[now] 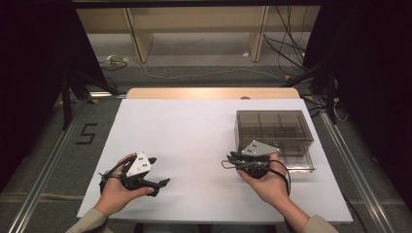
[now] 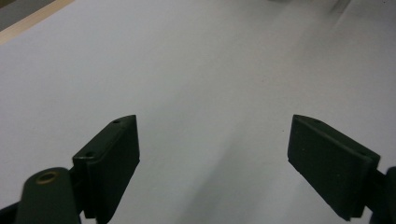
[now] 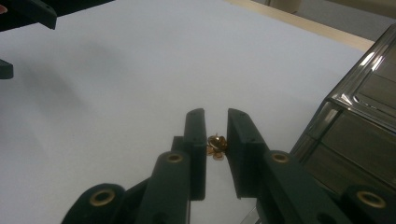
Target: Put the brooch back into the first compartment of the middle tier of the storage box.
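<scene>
Jaws of the right gripper [image 3: 216,128] pinch a small brass-coloured piece [image 3: 216,146], just beside the smoky clear compartment box [image 1: 274,133] at the table's right. The left gripper [image 2: 212,149] hangs open over bare white tabletop [image 1: 194,141], well apart. Both hands rest low near the front edge, palms inward. Beyond the table lie grey floor, cables [image 1: 286,43] and wooden legs. The right gripper view reveals the brass piece.
</scene>
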The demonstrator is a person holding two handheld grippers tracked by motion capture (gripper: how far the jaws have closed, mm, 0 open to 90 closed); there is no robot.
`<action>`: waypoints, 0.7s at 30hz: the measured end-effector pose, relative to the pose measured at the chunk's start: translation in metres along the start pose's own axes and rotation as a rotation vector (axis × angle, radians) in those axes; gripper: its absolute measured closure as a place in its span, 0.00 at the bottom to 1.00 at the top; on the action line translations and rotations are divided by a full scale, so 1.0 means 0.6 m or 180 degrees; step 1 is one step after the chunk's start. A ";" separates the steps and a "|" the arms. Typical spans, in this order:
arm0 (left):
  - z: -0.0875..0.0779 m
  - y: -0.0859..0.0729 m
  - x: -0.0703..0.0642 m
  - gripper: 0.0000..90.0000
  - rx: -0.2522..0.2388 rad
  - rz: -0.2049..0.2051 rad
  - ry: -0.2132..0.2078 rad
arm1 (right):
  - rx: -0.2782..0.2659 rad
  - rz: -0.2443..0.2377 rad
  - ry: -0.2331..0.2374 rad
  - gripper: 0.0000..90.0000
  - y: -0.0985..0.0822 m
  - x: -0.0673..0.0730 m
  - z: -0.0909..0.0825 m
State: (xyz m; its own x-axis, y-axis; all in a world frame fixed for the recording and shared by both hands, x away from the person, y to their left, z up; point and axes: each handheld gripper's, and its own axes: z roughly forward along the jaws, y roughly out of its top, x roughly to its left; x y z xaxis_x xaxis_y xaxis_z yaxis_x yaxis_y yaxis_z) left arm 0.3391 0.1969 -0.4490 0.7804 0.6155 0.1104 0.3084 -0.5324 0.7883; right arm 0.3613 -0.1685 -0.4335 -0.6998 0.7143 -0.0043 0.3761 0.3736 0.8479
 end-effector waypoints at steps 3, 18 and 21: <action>0.000 0.000 0.000 0.19 -0.0001 0.0000 0.0003 | 0.0003 0.0007 -0.0004 0.88 -0.001 -0.001 -0.001; -0.001 0.000 0.000 0.19 -0.0003 -0.0003 0.0002 | -0.0027 0.0042 -0.0060 0.88 -0.002 -0.009 -0.011; 0.000 0.000 0.000 0.19 -0.0003 -0.0002 0.0002 | -0.0030 0.0042 -0.0062 0.88 -0.003 -0.011 -0.013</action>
State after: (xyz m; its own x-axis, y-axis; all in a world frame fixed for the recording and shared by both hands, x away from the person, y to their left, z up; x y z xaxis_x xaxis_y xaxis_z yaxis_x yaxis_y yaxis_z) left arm 0.3389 0.1970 -0.4487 0.7798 0.6163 0.1103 0.3085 -0.5315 0.7889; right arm 0.3606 -0.1782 -0.4307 -0.6828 0.7306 -0.0033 0.3796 0.3586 0.8528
